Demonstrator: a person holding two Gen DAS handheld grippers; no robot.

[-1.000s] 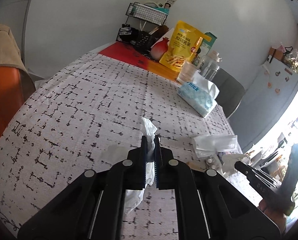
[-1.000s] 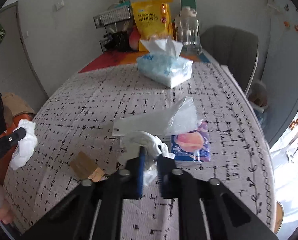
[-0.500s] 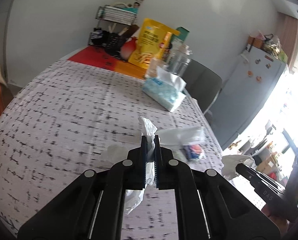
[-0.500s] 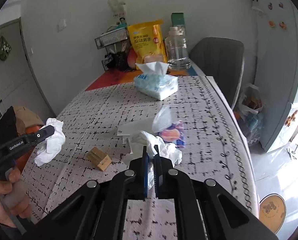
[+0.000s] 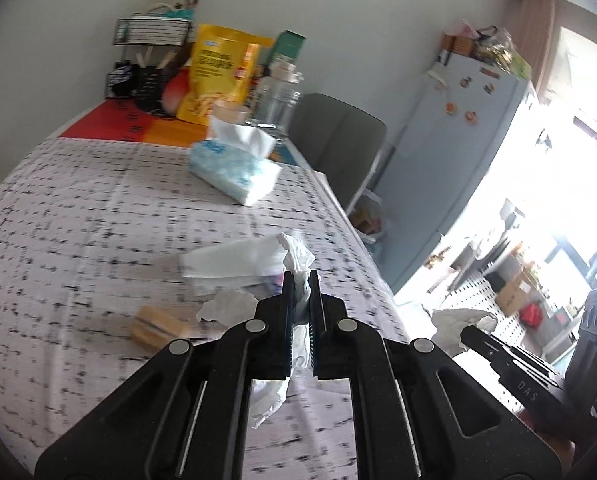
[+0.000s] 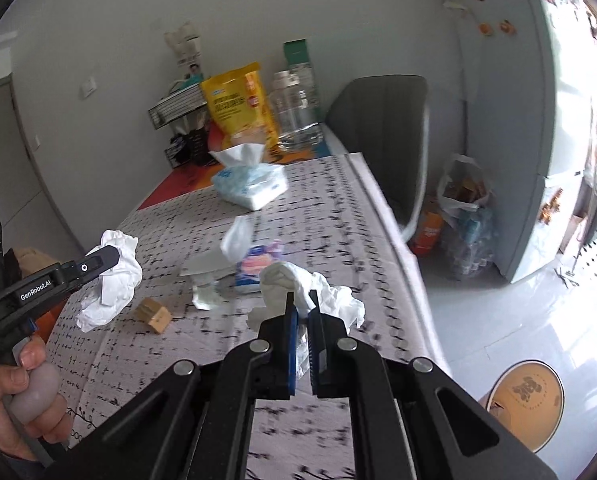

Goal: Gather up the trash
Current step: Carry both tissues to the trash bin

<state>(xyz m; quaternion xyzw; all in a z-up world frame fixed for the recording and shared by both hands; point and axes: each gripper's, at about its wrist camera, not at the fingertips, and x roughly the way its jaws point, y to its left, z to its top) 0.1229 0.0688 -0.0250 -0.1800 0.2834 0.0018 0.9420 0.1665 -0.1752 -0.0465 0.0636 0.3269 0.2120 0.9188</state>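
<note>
**Both hand-held grippers carry crumpled tissue above the tabletop**

The left hand-held gripper has its jaws pinched narrow on a crumpled white tissue, which pokes up past the blue pads and hangs down below them. The right hand-held gripper is likewise clamped on its own white tissue wad, the paper bulging out above and to the right of the tips. In the right wrist view the left one shows at the left edge with its tissue dangling, and a hand grips its pale handle.

Both wads are held clear of the tabletop, which wears a white cloth with black dashes. Still lying on it, near the right edge, are a loose scrap of tissue, a small tan cardboard piece, a flat clear plastic wrapper and, seen from the right wrist, a colourful packet beside that wrapper. Farther back sits a blue tissue pack with a sheet standing out of its top, then a yellow snack bag and a clear bottle. A grey chair stands at the far right corner, and a filled plastic bag sits on the floor beside a pale fridge.
</note>
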